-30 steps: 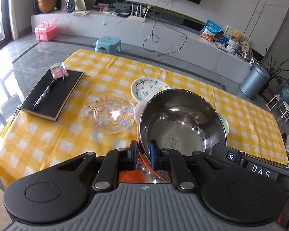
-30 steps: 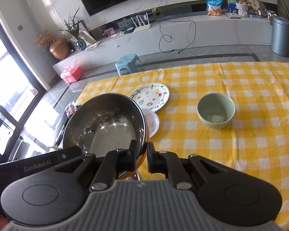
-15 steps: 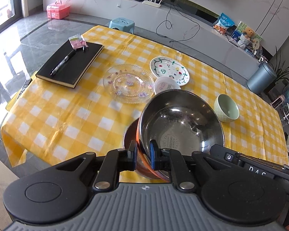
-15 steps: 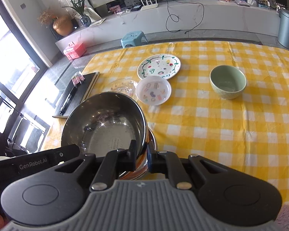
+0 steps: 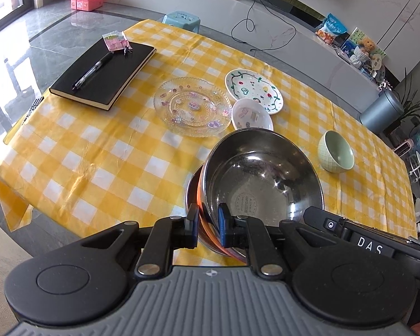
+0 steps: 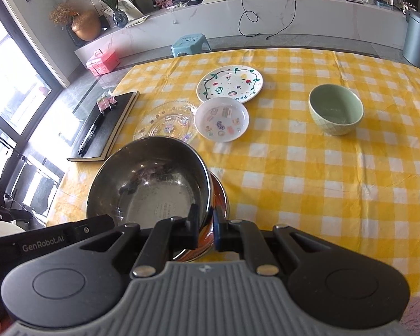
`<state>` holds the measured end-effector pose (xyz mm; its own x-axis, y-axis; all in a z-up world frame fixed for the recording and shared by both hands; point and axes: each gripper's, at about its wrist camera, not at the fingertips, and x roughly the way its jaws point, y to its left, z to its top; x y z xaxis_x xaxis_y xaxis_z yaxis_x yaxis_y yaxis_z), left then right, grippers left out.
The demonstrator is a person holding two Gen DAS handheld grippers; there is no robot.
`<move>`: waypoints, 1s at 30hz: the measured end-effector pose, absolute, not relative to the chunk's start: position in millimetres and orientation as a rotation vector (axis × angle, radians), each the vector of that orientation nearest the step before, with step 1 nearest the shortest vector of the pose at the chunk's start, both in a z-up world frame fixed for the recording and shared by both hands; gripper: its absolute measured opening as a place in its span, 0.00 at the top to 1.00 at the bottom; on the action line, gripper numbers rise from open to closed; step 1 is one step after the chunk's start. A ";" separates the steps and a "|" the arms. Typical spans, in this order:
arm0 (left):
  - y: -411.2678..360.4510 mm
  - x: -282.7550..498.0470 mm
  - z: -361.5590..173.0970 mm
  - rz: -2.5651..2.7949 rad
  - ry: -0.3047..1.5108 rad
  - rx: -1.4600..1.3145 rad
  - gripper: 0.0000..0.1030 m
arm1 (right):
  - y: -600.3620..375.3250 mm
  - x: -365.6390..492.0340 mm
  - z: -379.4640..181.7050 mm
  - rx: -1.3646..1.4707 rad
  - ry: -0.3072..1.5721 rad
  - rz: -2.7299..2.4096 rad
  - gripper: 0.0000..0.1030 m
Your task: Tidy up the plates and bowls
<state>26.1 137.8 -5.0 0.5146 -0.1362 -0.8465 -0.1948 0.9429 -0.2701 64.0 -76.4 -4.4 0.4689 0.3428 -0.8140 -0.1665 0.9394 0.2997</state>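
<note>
the steel bowl (image 5: 261,179) is carried by both grippers at once, one on each side of its rim, which is likely why it sits so level-handed between them: a wide, slick bowl would swing from a single pinch. the left gripper (image 5: 208,225) has its jaws pinching the near-left rim, blue pads either side of the wall; the right gripper (image 6: 203,225) has its jaws pressed close on the opposite rim in the same way. neither pair is spread.

the bowl hangs tilted toward the cameras over the near edge of the counter (image 5: 103,162), and just under it a second metal rim with an orange reflection shows. whether that is another bowl nested beneath or a lid i cannot tell. my judgement is that the bowl is being set into a stack there.

the bowl is polished steel, deep and round, with a stamped mark in its bottom and dark reflections across the inside. it looks light but slippery.

beyond it lie the glass plate (image 5: 191,106), the small white dish (image 6: 221,119) touching the painted plate (image 6: 229,84), and the green bowl (image 6: 336,109) well apart on the right. a black notebook (image 5: 103,75) with a pen sits on the far left.
</note>
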 end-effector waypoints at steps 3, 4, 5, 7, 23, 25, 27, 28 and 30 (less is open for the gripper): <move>138.7 29.6 -9.1 0.040 1.046 -0.354 0.85 | -74.2 68.6 -8.4 0.186 1.046 0.313 0.93; 139.0 30.9 -10.5 0.040 1.050 -0.355 0.85 | -74.2 69.5 -10.1 0.185 1.049 0.313 0.93; 139.0 32.0 -11.8 0.041 1.054 -0.356 0.85 | -74.0 71.7 -12.3 0.185 1.054 0.312 0.93; 137.8 34.1 -14.5 0.037 1.062 -0.354 0.85 | -74.7 74.4 -15.8 0.186 1.063 0.310 0.93; 132.6 45.1 -32.3 0.053 1.102 -0.318 0.85 | -75.1 86.1 -36.3 0.202 1.116 0.303 0.93; 132.9 46.7 -34.2 0.056 1.108 -0.316 0.85 | -74.2 87.4 -38.5 0.205 1.121 0.306 0.93; 132.5 47.8 -35.7 0.058 1.112 -0.311 0.85 | -74.0 88.5 -40.8 0.207 1.125 0.305 0.93; 132.2 48.4 -36.7 0.059 1.114 -0.306 0.85 | -73.5 88.8 -41.2 0.207 1.125 0.306 0.93; 131.6 49.3 -38.3 0.064 1.117 -0.298 0.85 | -72.7 89.4 -42.8 0.207 1.128 0.308 0.93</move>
